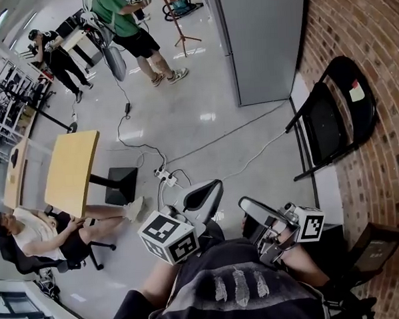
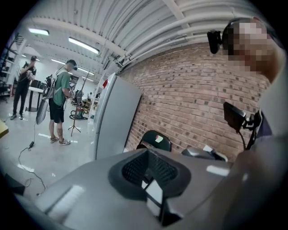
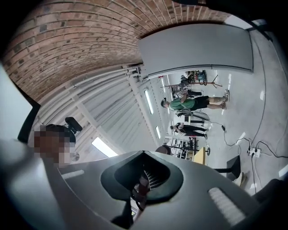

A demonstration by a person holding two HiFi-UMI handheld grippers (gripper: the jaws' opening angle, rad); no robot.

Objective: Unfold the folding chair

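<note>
The black folding chair (image 1: 331,122) leans folded against the brick wall (image 1: 381,59) at the right of the head view, with a small tag on its backrest. It also shows in the left gripper view as a dark rounded back (image 2: 155,139) just past the jaw tips. My left gripper (image 1: 204,192) is held close to my body, shut and holding nothing, some way from the chair. My right gripper (image 1: 255,212) is beside it, also shut and holding nothing. In the right gripper view the closed jaws (image 3: 144,157) point up at the ceiling, and the chair is out of sight there.
A tall grey cabinet (image 1: 263,39) stands left of the chair. Cables and a power strip (image 1: 166,178) lie on the floor ahead. A wooden table (image 1: 70,170) with a seated person (image 1: 40,237) is at the left. Two people (image 1: 133,32) stand further off.
</note>
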